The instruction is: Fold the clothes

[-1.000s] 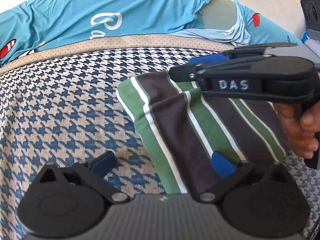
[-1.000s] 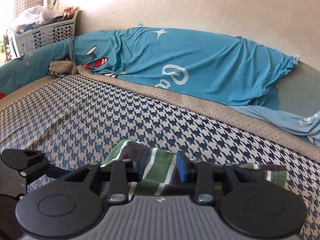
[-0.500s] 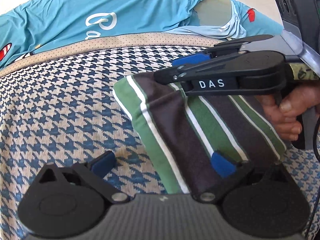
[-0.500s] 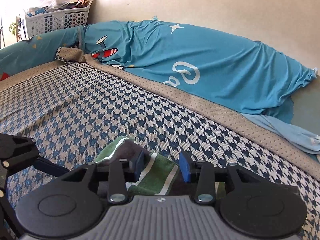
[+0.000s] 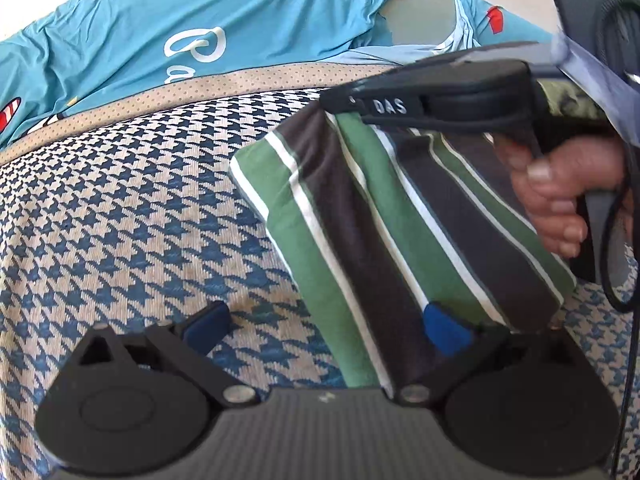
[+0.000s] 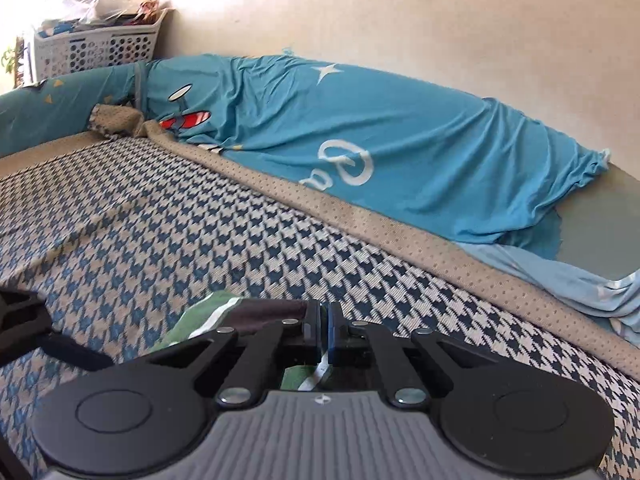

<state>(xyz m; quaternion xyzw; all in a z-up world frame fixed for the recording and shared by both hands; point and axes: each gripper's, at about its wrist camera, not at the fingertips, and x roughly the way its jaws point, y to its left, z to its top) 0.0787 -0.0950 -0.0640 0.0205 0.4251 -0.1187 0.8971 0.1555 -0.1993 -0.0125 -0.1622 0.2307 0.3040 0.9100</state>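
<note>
two grippers: i am working one folded green, brown and white striped cloth (image 5: 400, 216), lying on the blue and beige houndstooth bed cover (image 5: 120, 208).
right gripper (image 6: 324, 334): i am pinching the cloth's far edge, pads closed on it.
left gripper (image 5: 324, 322): fingers are standing wide, right pad resting on the cloth's near end.
doing it well: i am keeping the pinch firm and layers aligned.
</note>
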